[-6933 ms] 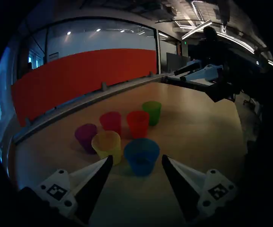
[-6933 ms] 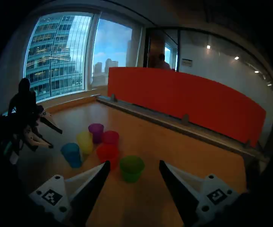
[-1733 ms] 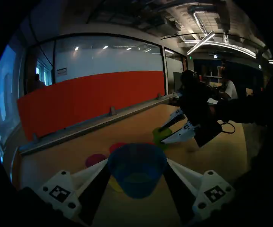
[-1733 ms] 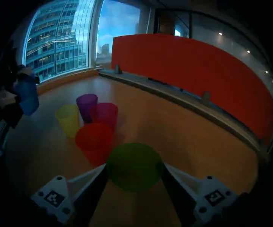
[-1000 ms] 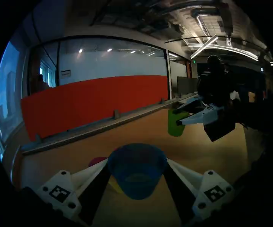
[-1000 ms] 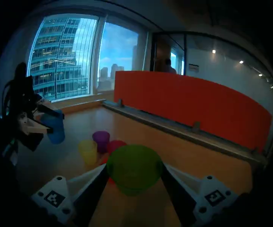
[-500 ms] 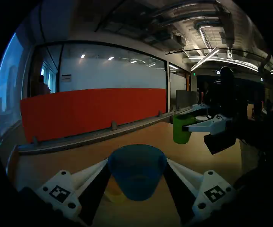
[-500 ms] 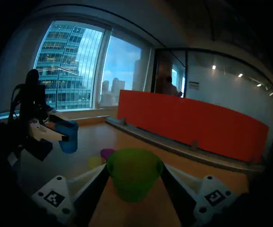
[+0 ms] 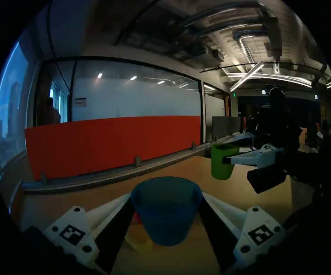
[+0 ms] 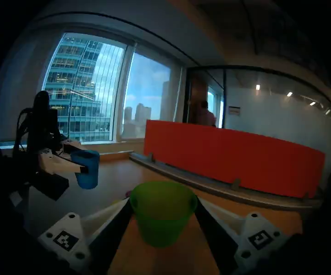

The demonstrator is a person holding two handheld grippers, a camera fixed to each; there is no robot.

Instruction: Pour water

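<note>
Jaws of left gripper clamp blue cup; those of right gripper clamp green cup.

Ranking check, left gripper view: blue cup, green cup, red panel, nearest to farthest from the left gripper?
1. blue cup: held in the left gripper.
2. green cup: off to the right.
3. red panel: far back, left.

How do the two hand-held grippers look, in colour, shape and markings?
Both the left hand-held gripper and the right hand-held gripper have two white, wedge-shaped fingers with black inner faces, tapering to points. Each finger carries a square black-and-white marker near its base.
</note>
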